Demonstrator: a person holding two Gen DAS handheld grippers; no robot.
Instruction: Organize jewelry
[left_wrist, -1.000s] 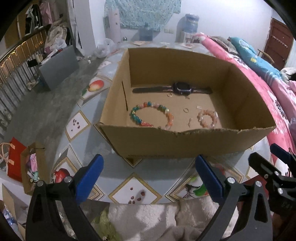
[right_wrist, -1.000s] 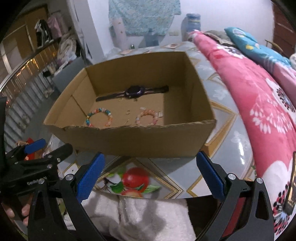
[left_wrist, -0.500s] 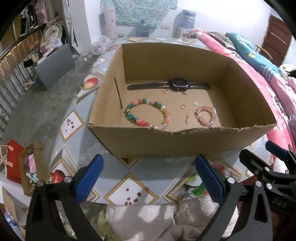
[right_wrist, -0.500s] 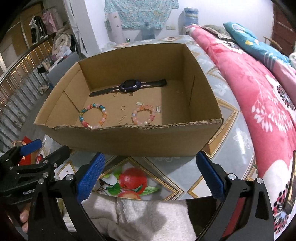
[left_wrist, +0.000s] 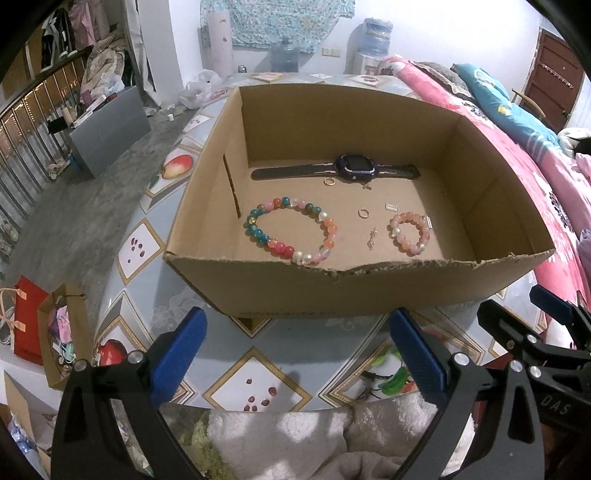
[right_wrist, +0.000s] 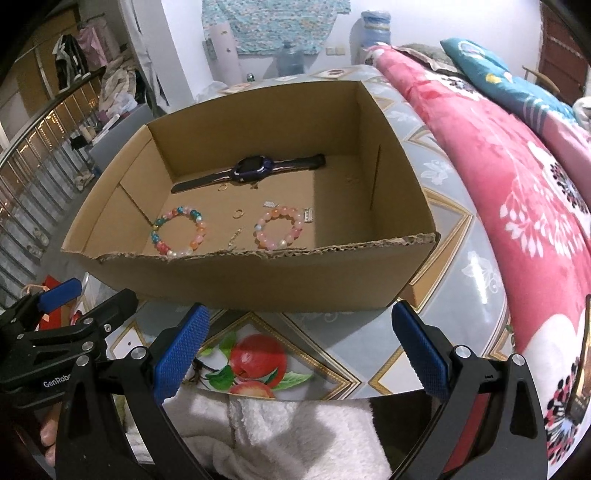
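An open cardboard box (left_wrist: 369, 295) (right_wrist: 258, 280) stands on the patterned table. On its floor lie a dark wristwatch (left_wrist: 354, 168) (right_wrist: 253, 169), a large multicoloured bead bracelet (left_wrist: 291, 230) (right_wrist: 179, 230), a small pink bead bracelet (left_wrist: 410, 232) (right_wrist: 280, 229), small gold rings (left_wrist: 363, 213) and little clasps. My left gripper (left_wrist: 295, 350) is open and empty in front of the box's near wall. My right gripper (right_wrist: 297, 343) is also open and empty, to the right of the left one; it shows in the left wrist view (left_wrist: 535, 325).
A pink floral blanket (right_wrist: 517, 184) lies along the table's right side. A white fluffy towel (right_wrist: 288, 435) lies at the near edge below both grippers. Paper bags (left_wrist: 44, 332) stand on the floor at the left, beyond the table's edge.
Both grippers have risen and tilted down, so more of the box floor shows. The jewellery has not moved. Both stay open.
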